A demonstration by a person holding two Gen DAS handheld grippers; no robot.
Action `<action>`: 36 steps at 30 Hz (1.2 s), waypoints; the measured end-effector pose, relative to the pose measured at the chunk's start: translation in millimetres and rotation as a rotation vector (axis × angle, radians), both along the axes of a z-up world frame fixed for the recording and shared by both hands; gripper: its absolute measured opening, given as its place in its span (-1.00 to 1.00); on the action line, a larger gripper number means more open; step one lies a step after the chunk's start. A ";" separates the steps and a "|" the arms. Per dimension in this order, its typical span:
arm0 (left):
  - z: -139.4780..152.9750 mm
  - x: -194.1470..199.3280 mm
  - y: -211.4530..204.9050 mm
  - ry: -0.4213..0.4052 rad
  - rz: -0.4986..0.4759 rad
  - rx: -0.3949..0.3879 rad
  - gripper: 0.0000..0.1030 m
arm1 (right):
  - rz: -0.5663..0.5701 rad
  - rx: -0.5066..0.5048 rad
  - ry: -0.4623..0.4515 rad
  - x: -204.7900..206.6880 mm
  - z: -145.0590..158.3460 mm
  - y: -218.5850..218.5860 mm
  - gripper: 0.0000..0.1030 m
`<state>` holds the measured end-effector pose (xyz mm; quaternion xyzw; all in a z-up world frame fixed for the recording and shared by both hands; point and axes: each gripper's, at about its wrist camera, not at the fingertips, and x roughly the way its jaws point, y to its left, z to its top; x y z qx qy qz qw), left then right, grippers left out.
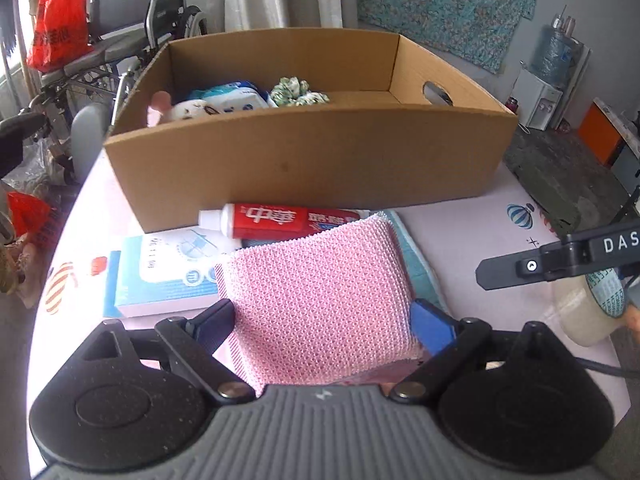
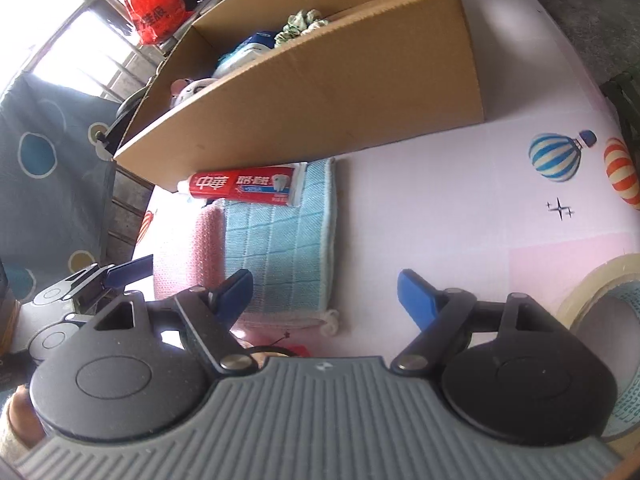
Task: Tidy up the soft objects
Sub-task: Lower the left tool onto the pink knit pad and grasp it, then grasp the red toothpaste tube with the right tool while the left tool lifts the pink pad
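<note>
Pink knit cloth [image 1: 320,300] lies right between the fingers of the left gripper [image 1: 326,326], so that hand is the nearer one for it. Its jaws stand wide, one pad at each side edge of the cloth; whether they press on it I cannot tell for sure, though the cloth bulges up between them as if lightly pinched. The cloth's long axis runs away from the jaws toward the box [image 1: 312,168], which stands just beyond on the far side of the table [image 1: 472,232].

A toothpaste tube [image 1: 280,220] lies crosswise at the cloth's far edge, against the box wall. Under the pink cloth, to its right, sits a blue cloth [image 2: 280,248].

The right gripper [image 2: 326,296] is wide and empty, its left finger over the blue cloth's near edge. I judge the lift goes up and forward into the box.
</note>
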<state>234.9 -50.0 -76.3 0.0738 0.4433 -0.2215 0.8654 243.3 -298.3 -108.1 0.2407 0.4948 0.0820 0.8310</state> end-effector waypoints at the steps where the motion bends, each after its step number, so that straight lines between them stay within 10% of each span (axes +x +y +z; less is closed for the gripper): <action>1: 6.5 -1.2 8.6 -0.016 0.011 0.002 0.85 | 0.022 -0.036 -0.023 2.9 5.8 5.7 0.55; 19: -17.2 -20.1 101.8 0.021 0.170 -0.025 0.86 | 0.528 -0.334 -0.296 68.6 11.2 140.7 0.51; 36: -28.6 -28.2 116.2 0.056 0.157 -0.105 0.88 | 0.528 -0.451 -0.315 106.0 -26.0 173.1 0.47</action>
